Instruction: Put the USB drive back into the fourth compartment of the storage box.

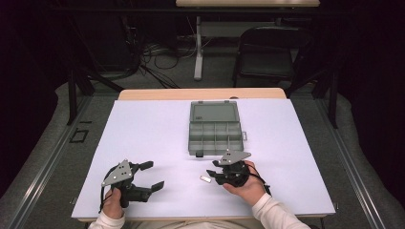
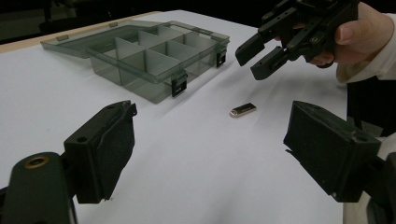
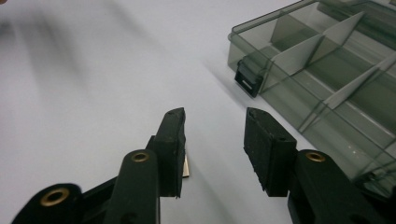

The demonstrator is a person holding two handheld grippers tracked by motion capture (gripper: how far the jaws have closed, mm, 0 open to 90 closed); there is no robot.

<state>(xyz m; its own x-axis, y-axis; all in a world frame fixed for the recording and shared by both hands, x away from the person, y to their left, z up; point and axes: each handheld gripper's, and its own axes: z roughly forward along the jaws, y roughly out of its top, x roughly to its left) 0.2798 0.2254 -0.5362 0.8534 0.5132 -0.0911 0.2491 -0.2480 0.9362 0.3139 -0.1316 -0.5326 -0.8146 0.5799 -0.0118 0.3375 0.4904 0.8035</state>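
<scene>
Metal piece [image 1: 205,179]: in the high view we see this small silver item lying flat on the white table [image 1: 143,138], just in front of the open box [image 1: 215,128] and just left of the right gripper [image 1: 214,174]. We read the right gripper as reaching for it, with the hand [image 1: 243,183] low and tilted toward it. The left gripper [image 1: 151,175] rests well apart near the front edge, jaws spread and holding nothing, which keeps it out of the working area. The box sits mid-table with its lid laid back, so its compartments are open from above.

In the left gripper view, our own two jaws stand wide with bare table between them. Beyond them the metal piece [image 2: 243,109] lies alone on the sheet; the right gripper [image 2: 258,58] hangs above and behind it, jaws partly closed but empty. The box [image 2: 154,60] stands to the left, its latch side facing the piece.

In the right gripper view, the jaws stand moderately apart and pinch nothing. The metal piece [image 3: 186,166] peeks out beside the left jaw, outside the gap, so we judge the gripper must shift sideways before closing. The box [image 3: 327,79] lies close on the right.
</scene>
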